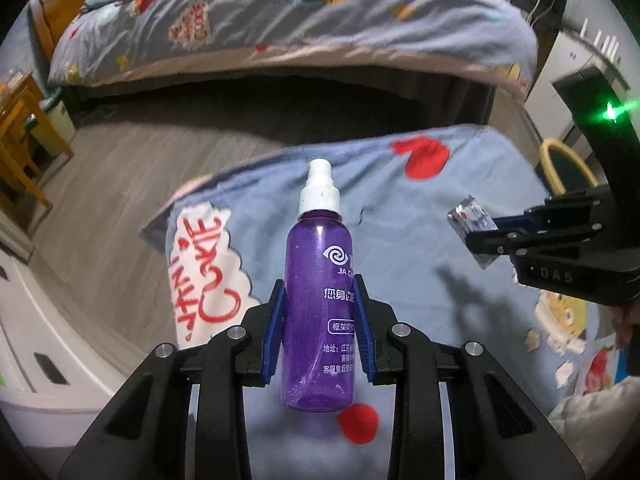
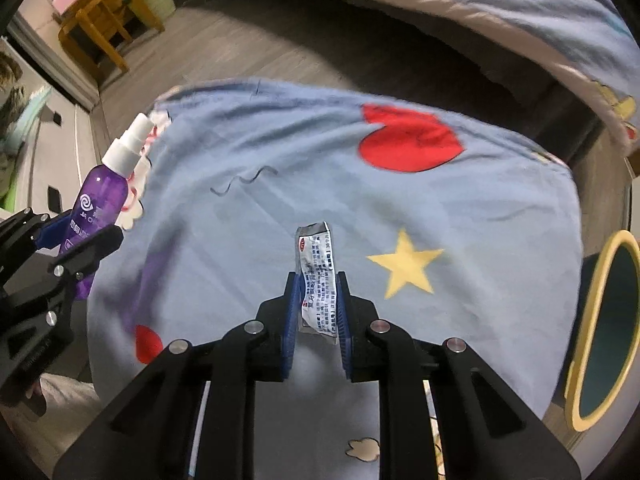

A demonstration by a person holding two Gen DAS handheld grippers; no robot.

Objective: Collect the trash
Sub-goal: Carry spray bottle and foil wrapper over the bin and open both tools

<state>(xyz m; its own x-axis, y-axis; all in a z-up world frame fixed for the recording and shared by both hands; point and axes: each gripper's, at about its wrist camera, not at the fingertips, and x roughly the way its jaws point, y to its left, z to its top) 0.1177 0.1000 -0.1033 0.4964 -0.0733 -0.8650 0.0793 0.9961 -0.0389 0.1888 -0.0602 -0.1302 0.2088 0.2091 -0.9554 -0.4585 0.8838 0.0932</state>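
1. Blue-padded fingers point(image 1: 277, 332) of the left gripper point(image 1: 319, 322) clamp a purple spray bottle point(image 1: 319, 312) at mid-body, white nozzle pointing away from the camera, above a cartoon-print blanket point(image 1: 400, 240) spread over the floor.

2. Seen from the right wrist, the right gripper point(image 2: 318, 312) pinches a silver printed sachet point(image 2: 316, 280) between its pads; most of the packet stands clear of the fingertips, its torn upper edge free.

3. Both claws are clenched on trash and both items appear lifted off the blanket, though the contact underneath cannot be confirmed from these views.

4. Off to the right, just past the blanket's edge, stands a yellow-rimmed bin point(image 2: 604, 332) with its dark opening turned toward the right gripper, which is nearer to it than the left.

5. Risk, as a judgement: the bottle is smooth and round, held on a narrow band of pad, so a quick swing or tilt could let it slide or pivot out.

6. Risk, as a judgement: the sachet is thin and limp, gripped low, and could fold, slip free or catch the bin's rim.

7. Risk, as a judgement: the two grippers sit near one another, so both reaching for the bin together could make them collide.
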